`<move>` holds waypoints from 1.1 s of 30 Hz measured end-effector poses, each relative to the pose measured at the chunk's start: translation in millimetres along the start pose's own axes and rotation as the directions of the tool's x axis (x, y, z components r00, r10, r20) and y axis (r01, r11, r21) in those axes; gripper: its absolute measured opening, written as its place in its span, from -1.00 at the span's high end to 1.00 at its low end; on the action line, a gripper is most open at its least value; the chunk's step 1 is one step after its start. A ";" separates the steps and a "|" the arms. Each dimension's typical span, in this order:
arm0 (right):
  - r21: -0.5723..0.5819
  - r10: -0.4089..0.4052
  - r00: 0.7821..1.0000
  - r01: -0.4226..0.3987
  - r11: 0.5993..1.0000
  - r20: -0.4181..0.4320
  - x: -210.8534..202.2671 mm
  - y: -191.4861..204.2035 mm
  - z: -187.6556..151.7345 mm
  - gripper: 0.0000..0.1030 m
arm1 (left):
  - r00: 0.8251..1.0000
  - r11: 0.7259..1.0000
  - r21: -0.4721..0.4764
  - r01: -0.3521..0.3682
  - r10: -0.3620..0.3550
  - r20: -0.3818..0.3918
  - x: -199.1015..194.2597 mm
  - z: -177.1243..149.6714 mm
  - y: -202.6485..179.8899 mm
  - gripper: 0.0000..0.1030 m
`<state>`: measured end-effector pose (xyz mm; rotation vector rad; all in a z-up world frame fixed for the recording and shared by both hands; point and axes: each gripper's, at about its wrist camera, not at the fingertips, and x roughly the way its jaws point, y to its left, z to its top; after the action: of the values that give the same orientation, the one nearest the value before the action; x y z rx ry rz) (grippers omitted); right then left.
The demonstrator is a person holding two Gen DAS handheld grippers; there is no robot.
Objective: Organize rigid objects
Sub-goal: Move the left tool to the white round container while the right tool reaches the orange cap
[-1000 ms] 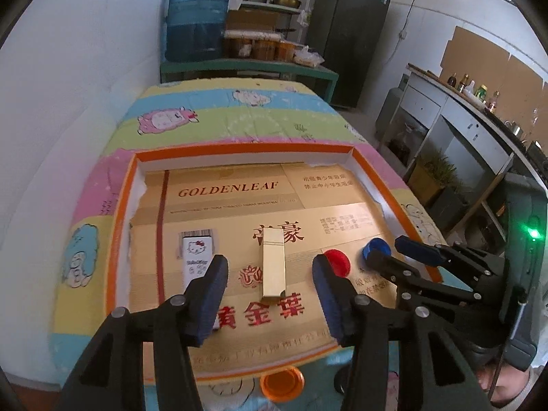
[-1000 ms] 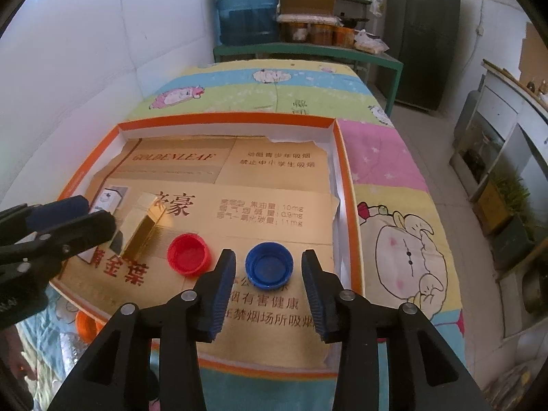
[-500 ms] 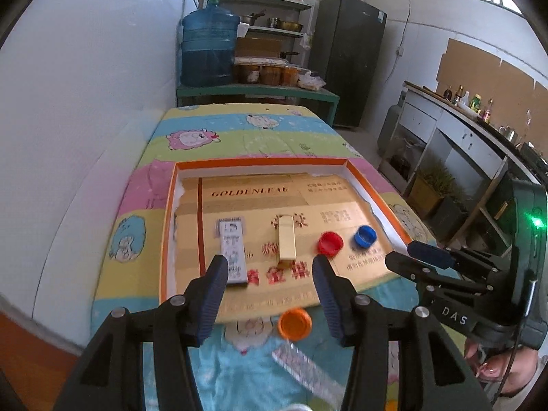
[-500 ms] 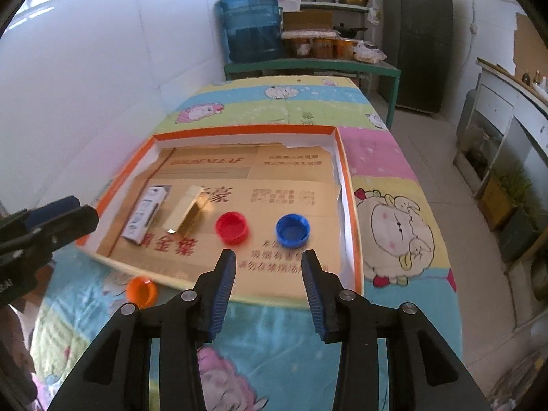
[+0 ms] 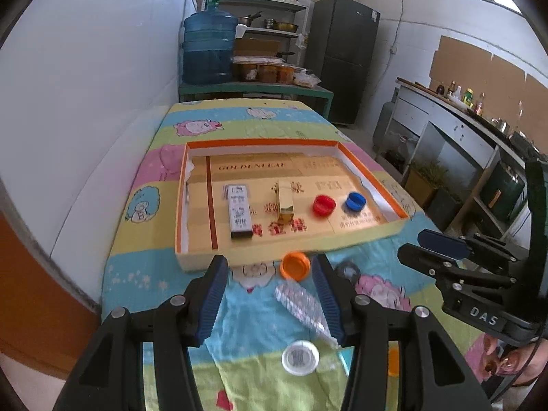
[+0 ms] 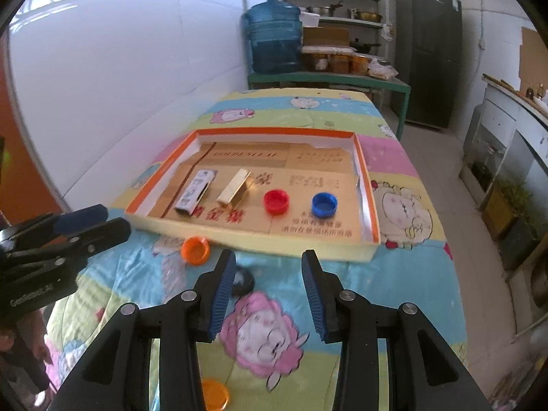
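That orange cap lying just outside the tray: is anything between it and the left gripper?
Nothing visible. The orange cap lies on the blanket just beyond the left gripper, whose jaws are open and empty; the tray wall stands behind it.

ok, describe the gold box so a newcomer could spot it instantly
Find the shallow orange-rimmed tray on the cartoon-print cloth. Four items sit in a row inside; the gold box is second from the left, between the white printed box and the red cap. Only it is shiny metallic gold.
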<state>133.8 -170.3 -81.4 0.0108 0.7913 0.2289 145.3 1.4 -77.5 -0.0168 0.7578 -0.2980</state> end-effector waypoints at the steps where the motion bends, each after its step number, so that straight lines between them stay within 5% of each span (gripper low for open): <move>1: -0.002 0.001 1.000 -0.001 1.000 -0.005 -1.5 1.3 -5.1 0.20 | 1.000 1.000 0.002 0.004 -0.004 -0.002 -0.8 -4.0 0.1 0.00; 16: -0.054 0.047 0.994 -0.052 0.997 -0.102 -16.4 18.9 -86.1 0.20 | 0.994 0.998 0.040 0.056 -0.052 -0.092 4.1 -67.0 -9.1 0.00; 24: -0.168 0.017 0.994 -0.035 0.985 -0.110 -16.1 42.3 -99.1 0.20 | 0.993 0.997 0.064 0.054 -0.047 -0.108 8.7 -73.8 -13.6 0.01; 33: -0.160 0.008 0.992 -0.028 0.987 -0.122 -2.8 42.4 -98.3 0.20 | 0.989 0.997 0.056 0.048 -0.039 -0.144 25.1 -71.5 -13.5 0.01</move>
<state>54.0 -137.1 -144.6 -0.1503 0.8916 0.3131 110.5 -11.7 -144.8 0.0442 0.8912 -0.3659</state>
